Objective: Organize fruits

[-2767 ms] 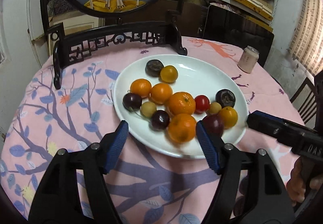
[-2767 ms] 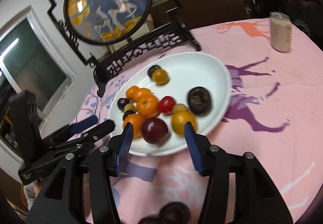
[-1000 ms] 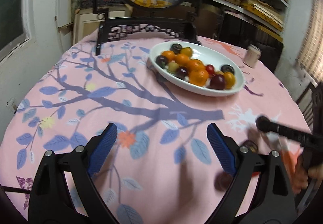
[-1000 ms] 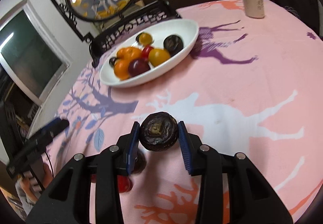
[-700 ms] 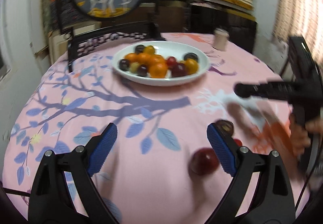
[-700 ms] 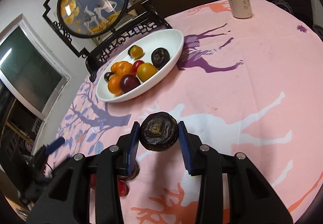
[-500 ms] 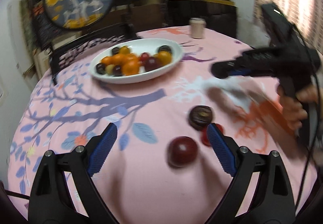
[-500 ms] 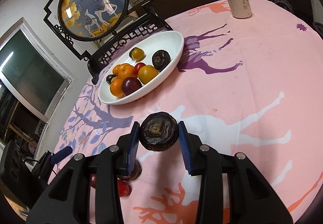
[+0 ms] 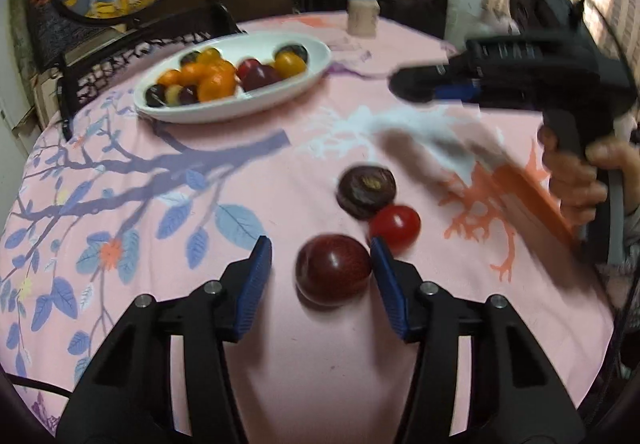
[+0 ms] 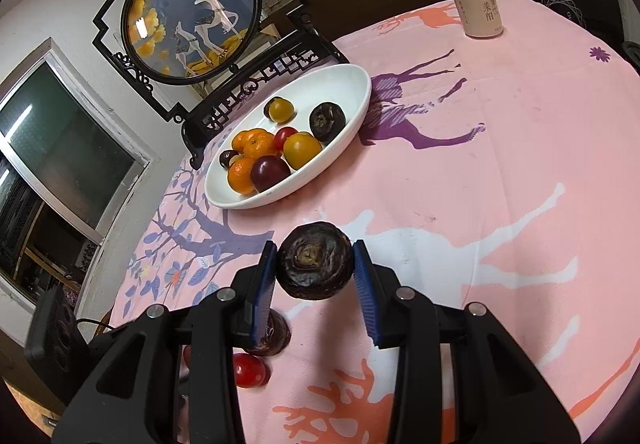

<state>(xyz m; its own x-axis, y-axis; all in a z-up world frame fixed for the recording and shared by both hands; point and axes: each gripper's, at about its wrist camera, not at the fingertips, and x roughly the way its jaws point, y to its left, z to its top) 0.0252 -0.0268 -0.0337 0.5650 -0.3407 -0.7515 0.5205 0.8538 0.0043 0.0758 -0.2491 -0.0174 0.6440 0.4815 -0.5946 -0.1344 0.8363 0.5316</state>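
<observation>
My left gripper point(image 9: 320, 272) is open around a dark red plum point(image 9: 333, 275) lying on the pink tablecloth; its right pad touches or nearly touches the plum, the left pad stands apart. Beyond the plum lie a red tomato point(image 9: 394, 228) and a wrinkled dark fruit point(image 9: 367, 191). My right gripper point(image 10: 315, 271) is shut on another wrinkled dark fruit point(image 10: 316, 266), held above the cloth. The white plate point(image 10: 344, 84) with oranges, plums and tomatoes sits farther back; it also shows in the left wrist view point(image 9: 316, 48). The right gripper's body point(image 9: 520, 80) appears blurred at the right of the left wrist view.
A beverage can point(image 10: 478, 6) stands at the table's far side. A dark wooden stand with a round deer picture point(image 10: 196, 10) is behind the plate. A window point(image 10: 52, 152) is at the left. The table edge curves close at the right.
My left gripper has swung towards the loose fruits, come down over the plum, and narrowed its jaws around it. My right gripper keeps holding the wrinkled fruit, almost still.
</observation>
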